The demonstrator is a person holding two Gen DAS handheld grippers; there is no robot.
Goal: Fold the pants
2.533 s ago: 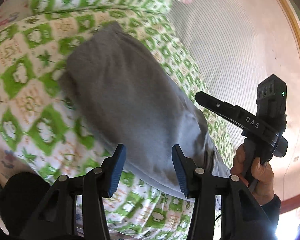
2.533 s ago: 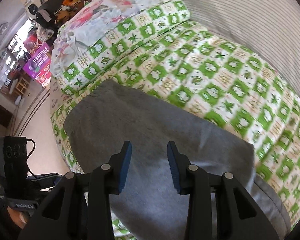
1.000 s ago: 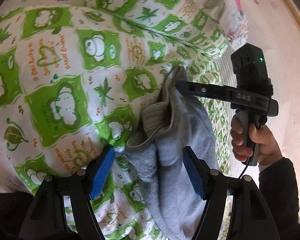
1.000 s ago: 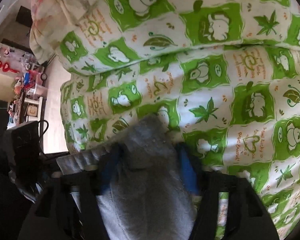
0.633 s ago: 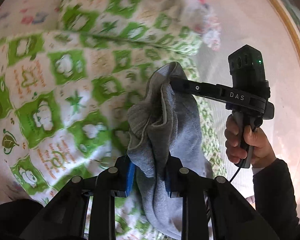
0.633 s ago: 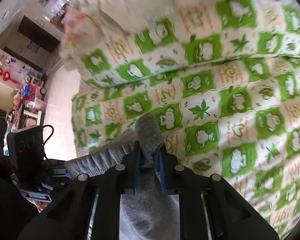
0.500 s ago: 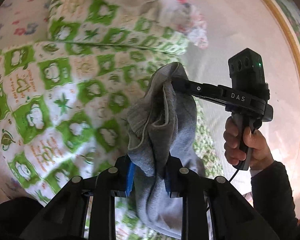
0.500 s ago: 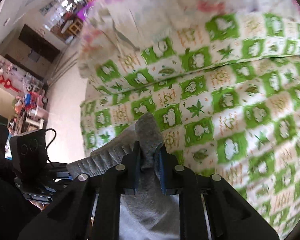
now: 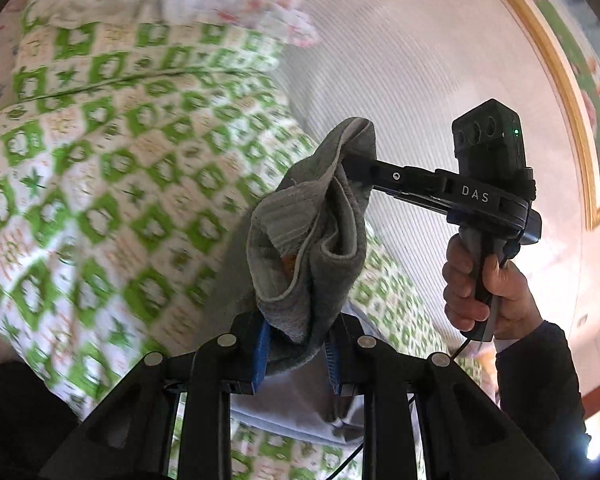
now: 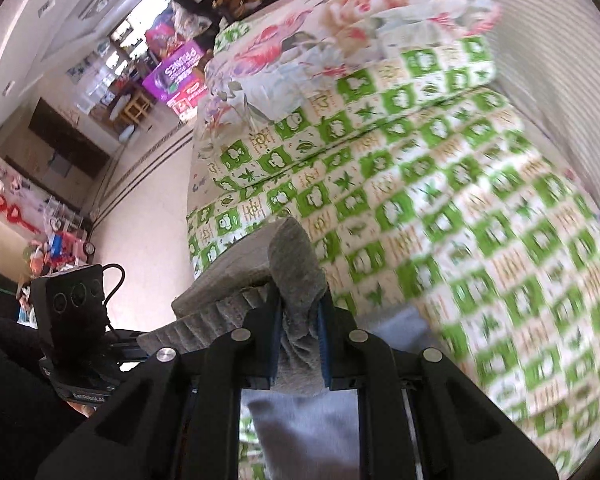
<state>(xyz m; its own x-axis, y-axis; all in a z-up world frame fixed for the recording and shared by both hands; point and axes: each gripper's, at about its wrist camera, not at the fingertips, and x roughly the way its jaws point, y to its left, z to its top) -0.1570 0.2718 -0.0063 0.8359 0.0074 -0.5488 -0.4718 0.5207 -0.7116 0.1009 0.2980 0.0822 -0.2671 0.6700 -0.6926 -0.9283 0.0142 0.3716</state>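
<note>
Grey pants [image 9: 312,240] hang bunched in the air above the bed, held by their ribbed waistband. My left gripper [image 9: 298,354] is shut on one end of that band, the cloth squeezed between its blue pads. My right gripper [image 10: 299,344] is shut on the other end of the grey pants [image 10: 296,268]. In the left wrist view the right gripper [image 9: 356,160] reaches in from the right, its tip buried in the cloth, a hand [image 9: 480,292] on its grip. In the right wrist view the left gripper's camera block [image 10: 74,304] shows at lower left. The rest of the pants trails down below both grippers.
A green and white patterned quilt [image 9: 112,184] covers the bed. A floral pillow [image 10: 320,36] lies at its far end. A pale striped sheet [image 9: 400,92] runs beside the quilt. Off the bed, a cluttered room with shelves and a purple box [image 10: 176,72] lies to the left.
Both grippers closed on the waistband a second ago and have since lifted it off the quilt. The bed now looks farther away in both views.
</note>
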